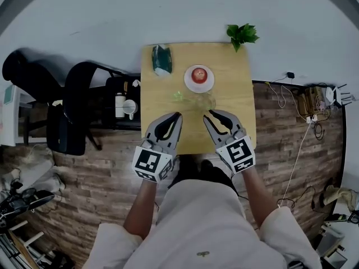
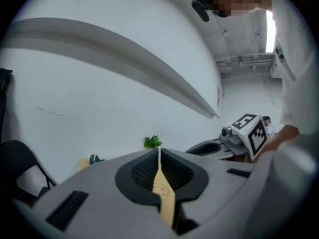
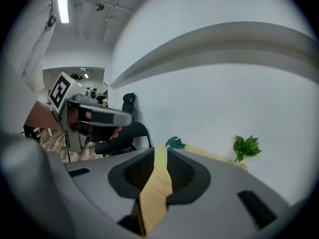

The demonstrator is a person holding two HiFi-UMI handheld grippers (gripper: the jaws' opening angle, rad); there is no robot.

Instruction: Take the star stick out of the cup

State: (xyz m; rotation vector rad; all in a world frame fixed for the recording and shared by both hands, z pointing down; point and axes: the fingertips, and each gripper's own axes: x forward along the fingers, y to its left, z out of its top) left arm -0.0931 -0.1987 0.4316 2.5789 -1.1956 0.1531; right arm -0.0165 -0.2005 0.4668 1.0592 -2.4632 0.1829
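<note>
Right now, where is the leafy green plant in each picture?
Head view: plant at the table's far right corner, near the top.
Left gripper view: plant small, near the centre.
Right gripper view: plant right of centre, lower half.
Shared landmark: dark green bag, left of the plant everywhere.

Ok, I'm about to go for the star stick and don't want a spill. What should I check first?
1. Cup upright on the table: ok.
2. Star stick in the cup: ok, green shows at its left.
3. Left gripper empty: ok, fingers together on nothing.
4. Right gripper open: fingers only narrowly apart, not ok.
5. Way from both to the cup free: ok.
6. Gap between cup and the plate with the apple: cannot tell.
</note>
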